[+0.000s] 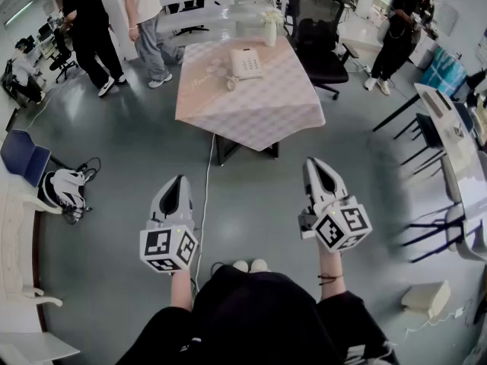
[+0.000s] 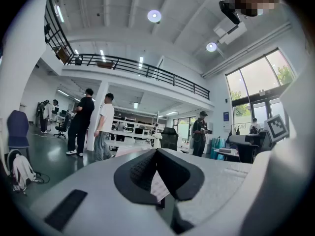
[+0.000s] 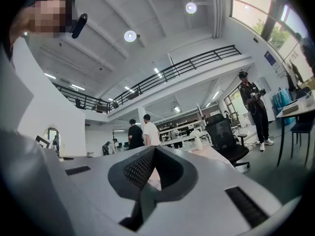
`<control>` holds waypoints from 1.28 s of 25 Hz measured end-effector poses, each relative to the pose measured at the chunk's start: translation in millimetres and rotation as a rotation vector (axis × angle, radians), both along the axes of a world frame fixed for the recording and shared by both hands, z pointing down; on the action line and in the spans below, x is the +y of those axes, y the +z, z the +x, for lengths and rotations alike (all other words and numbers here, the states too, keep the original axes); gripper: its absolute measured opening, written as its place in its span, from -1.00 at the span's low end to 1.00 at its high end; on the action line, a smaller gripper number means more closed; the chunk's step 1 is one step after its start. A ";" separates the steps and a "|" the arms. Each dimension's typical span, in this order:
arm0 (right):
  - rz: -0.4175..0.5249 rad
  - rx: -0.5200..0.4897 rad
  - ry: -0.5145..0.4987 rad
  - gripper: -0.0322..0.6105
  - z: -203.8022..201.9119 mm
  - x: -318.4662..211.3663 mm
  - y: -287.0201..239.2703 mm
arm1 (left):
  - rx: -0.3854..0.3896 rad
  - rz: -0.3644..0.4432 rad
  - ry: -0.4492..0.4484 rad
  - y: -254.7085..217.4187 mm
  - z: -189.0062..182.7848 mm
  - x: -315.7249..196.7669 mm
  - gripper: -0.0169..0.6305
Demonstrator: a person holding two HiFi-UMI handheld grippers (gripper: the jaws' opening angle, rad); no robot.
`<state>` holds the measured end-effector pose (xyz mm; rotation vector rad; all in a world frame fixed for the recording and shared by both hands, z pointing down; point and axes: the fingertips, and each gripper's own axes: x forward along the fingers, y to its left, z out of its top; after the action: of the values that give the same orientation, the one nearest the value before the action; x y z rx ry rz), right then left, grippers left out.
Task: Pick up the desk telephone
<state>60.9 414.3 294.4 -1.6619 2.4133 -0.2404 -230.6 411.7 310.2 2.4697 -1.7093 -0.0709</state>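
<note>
The white desk telephone (image 1: pixel 245 63) sits on a table with a pale checked cloth (image 1: pixel 259 109) at the far middle of the head view. A white vase of flowers (image 1: pixel 270 30) stands behind it. Both grippers hang level over the grey floor, well short of the table. My left gripper (image 1: pixel 179 179) is shut with nothing in it, its jaws meeting at the tip (image 2: pixel 156 151). My right gripper (image 1: pixel 313 162) is also shut and empty (image 3: pixel 154 149). The table edge (image 3: pixel 212 154) shows just past the right jaws.
A black office chair (image 1: pixel 323 44) stands at the table's far right. Two people (image 1: pixel 91 29) stand at the back left, another (image 1: pixel 403 21) at the back right. A blue chair (image 1: pixel 23 154) and a backpack (image 1: pixel 65 188) lie left; desks (image 1: pixel 456 143) line the right. A cable (image 1: pixel 205 196) runs along the floor.
</note>
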 end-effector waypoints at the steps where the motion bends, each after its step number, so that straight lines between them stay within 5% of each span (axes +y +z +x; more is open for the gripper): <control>1: 0.000 0.000 0.001 -0.93 1.5 -0.4 0.6 | -0.001 0.000 0.000 0.1 1.4 -0.3 -0.95; 32: -0.030 -0.034 -0.060 -0.92 48.7 -49.3 19.3 | -0.035 -0.024 -0.054 11.7 47.2 -27.3 -0.95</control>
<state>109.6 365.0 313.7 -1.5866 2.4487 -0.3134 -183.4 384.4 321.9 2.4221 -1.7809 -0.0132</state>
